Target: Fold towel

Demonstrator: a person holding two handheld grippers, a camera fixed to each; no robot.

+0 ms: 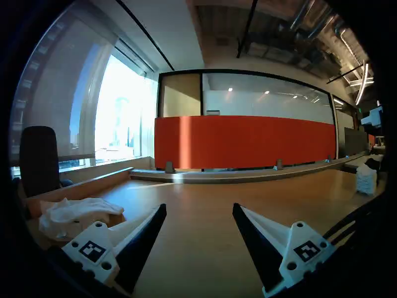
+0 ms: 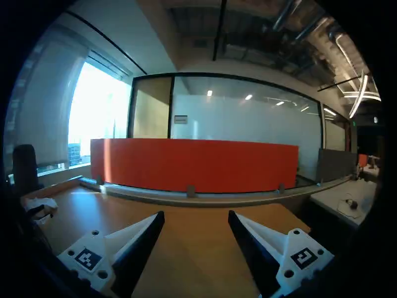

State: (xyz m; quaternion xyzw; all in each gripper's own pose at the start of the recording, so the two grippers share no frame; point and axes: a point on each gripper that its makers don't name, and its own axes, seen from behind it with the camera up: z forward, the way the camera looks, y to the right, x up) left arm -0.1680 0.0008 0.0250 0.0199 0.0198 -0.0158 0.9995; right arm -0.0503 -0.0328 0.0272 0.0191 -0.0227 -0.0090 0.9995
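Observation:
A crumpled white towel (image 1: 74, 214) lies in a wooden bin at the left of the left gripper view, just beyond the left finger. My left gripper (image 1: 198, 218) is open over the bare wooden table (image 1: 208, 198), nothing between its fingers. A stack of folded white towels (image 1: 366, 179) sits at the far right of that table. In the right gripper view my right gripper (image 2: 196, 223) is open above the same wooden surface, holding nothing. A bit of white cloth (image 2: 39, 204) shows at that view's far left edge.
An orange partition (image 1: 243, 141) runs along the table's far edge, with a glass wall behind it. A dark chair back (image 1: 38, 159) stands at the left by bright windows. A white desk (image 2: 347, 196) with small items lies to the right.

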